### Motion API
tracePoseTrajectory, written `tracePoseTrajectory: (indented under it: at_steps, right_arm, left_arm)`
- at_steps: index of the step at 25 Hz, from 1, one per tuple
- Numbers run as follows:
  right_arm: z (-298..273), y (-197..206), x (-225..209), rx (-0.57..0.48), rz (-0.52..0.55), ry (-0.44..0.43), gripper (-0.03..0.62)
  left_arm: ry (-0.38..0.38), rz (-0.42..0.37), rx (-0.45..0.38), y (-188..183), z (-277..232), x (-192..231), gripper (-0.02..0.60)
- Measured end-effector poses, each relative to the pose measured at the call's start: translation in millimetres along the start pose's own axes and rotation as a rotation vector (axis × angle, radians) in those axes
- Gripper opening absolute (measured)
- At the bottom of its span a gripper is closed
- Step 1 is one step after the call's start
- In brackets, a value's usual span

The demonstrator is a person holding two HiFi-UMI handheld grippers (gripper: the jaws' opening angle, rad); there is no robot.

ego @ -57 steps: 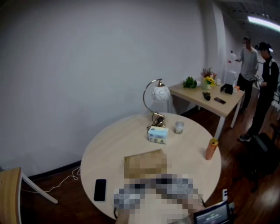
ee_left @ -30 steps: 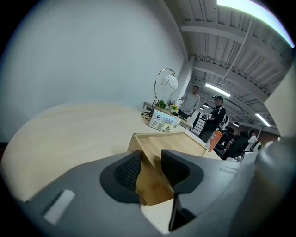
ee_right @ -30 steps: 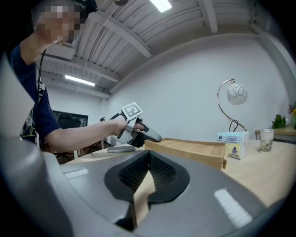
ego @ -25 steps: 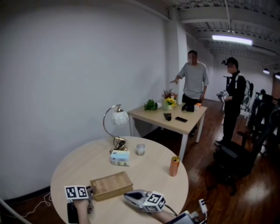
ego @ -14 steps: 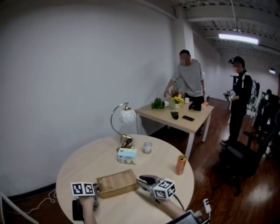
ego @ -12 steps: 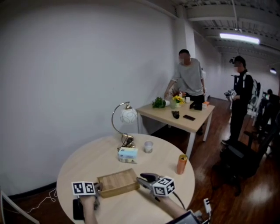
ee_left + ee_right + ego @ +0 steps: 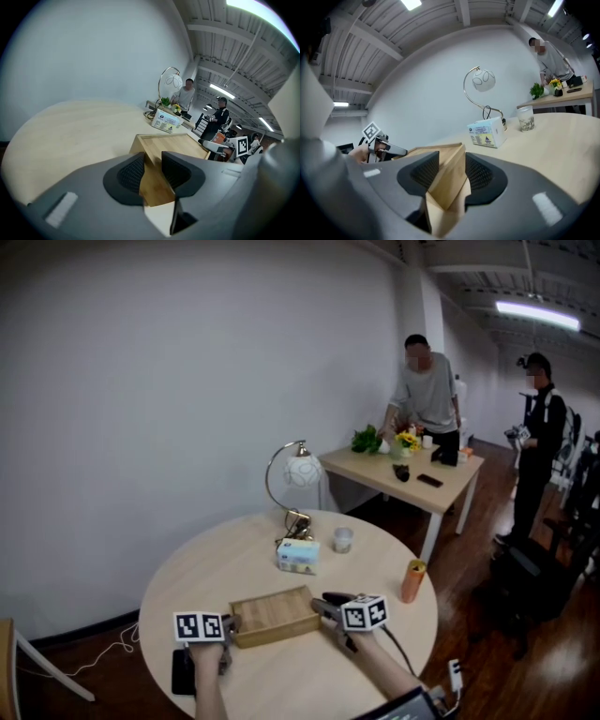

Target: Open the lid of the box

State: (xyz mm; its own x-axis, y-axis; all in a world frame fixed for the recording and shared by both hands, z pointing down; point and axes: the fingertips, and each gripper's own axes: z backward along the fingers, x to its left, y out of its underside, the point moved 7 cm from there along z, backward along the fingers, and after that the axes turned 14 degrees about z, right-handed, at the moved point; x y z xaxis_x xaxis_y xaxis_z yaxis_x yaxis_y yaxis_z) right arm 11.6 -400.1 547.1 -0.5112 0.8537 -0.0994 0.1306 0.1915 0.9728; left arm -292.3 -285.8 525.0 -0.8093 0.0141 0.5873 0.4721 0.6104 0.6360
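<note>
A flat wooden box [image 7: 274,615] lies closed near the front edge of the round table [image 7: 211,559]. My left gripper [image 7: 230,626] is at its left end. In the left gripper view the gripper [image 7: 152,171] is shut on the box's [image 7: 173,147] near corner, with wood filling the gap between the pads. My right gripper [image 7: 328,601] is at the box's right end. In the right gripper view that gripper's [image 7: 449,169] jaws have just been opening. They straddle the box's [image 7: 447,192] corner edge without clamping it.
Behind the box stand a tissue box [image 7: 298,556], a glass cup [image 7: 343,539] and a curved lamp [image 7: 302,468]. An orange can [image 7: 410,581] is at the table's right edge, a black phone [image 7: 183,671] at the front left. Two people stand by a second table [image 7: 403,470].
My right gripper has moved from in front of the box to its right end, and its jaws have opened around the corner. The left gripper has stayed at the left end.
</note>
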Motion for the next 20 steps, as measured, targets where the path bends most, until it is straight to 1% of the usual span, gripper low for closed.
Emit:
tracePoseTrajectory:
  at_steps: [2, 6, 9, 11, 20]
  right_arm:
    - [-4, 1, -3, -0.004, -0.018, -0.017, 0.161]
    - [-15, -2, 0, 0.006, -0.091, -0.059, 0.161]
    - [-22, -3, 2, 0.039, -0.099, -0.074, 0.158]
    - [-25, -2, 2, 0.049, -0.099, -0.07, 0.123]
    - [-24, -5, 4, 0.073, -0.126, -0.042, 0.11]
  left_arm:
    - [-0.002, 0.001, 0.003, -1, -1, 0, 0.124]
    - [-0.007, 0.004, -0.001, -1, 2, 2, 0.124]
    - [0.0, 0.007, -0.005, 1, 2, 2, 0.124]
    - [0.004, 0.009, -0.003, 1, 0, 2, 0.125]
    - [-0.001, 0.009, -0.004, 1, 3, 2, 0.126]
